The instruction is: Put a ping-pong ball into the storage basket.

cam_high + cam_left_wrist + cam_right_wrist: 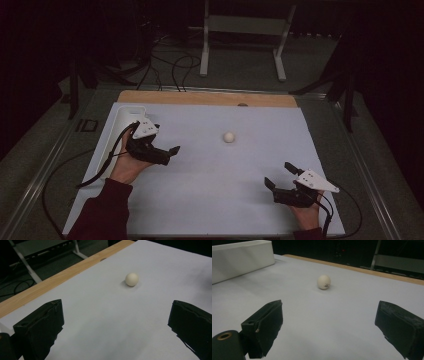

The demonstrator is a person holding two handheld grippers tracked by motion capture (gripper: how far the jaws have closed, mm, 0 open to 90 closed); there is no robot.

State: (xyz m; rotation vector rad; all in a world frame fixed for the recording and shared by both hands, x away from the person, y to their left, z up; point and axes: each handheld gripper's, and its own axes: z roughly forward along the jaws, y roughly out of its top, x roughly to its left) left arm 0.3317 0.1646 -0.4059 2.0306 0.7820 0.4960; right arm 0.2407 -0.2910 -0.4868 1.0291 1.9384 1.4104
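I see a big counter (200, 200) with a white sheet on it. A long white box (121, 120) sits at its far left edge. My left tool (167, 151) is near that box, with its jaws wide apart and nothing in them. My right tool (280, 175) is at the near right, jaws wide apart too, holding nothing. The little white ball (229, 137) sits alone in the middle. It lies ahead and to the right of my left tool, which I think is nearer, so I would reach with that one.
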